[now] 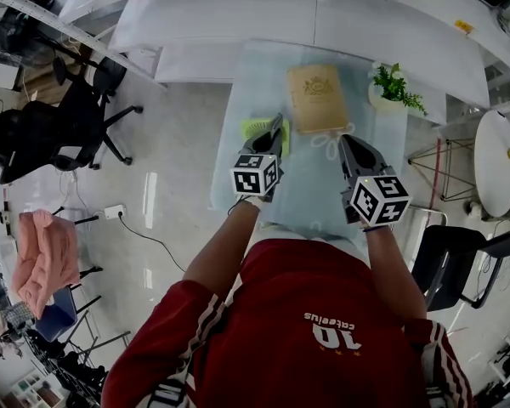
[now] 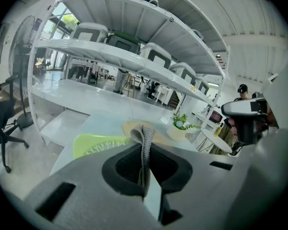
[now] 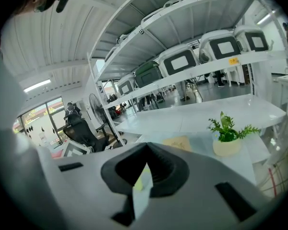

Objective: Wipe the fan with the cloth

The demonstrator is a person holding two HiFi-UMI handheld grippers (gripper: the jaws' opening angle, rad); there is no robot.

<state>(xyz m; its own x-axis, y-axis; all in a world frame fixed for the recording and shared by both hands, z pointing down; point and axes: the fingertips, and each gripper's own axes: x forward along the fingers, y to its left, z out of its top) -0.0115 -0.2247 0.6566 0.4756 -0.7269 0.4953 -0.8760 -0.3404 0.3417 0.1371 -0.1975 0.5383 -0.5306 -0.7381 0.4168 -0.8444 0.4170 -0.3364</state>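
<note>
Fan: lime-green, ribbed fan lying flat on the tabletop, at about 7 o'clock from the tan book.
Cloth: grey cloth, folded into a narrow strip that stands up out of your left tool's tip.
Left tool: your left tool has its jaws pressed together on the cloth. Its tip sits just beside the fan, which in the left gripper view lies at 10 o'clock from the cloth.
Right tool: your right tool has its jaws brought together with nothing between them. It hangs over bare tabletop near a looped white cord.
Done: cloth is in hand and carried up to the fan.
Left: the wiping itself, as far as can be judged. No view shows the cloth touching the fan, and no view tells whether any part has been wiped.
Surface: pale, glossy tabletop, lightly loaded. The book lies at 12 o'clock and a potted plant at 1 o'clock.
Room: white shelving runs behind the tabletop. A black office chair stands on the shiny floor at 9 o'clock and a pink towel hangs at 8 o'clock. A pedestal fan stands well apart at the room's edge.
</note>
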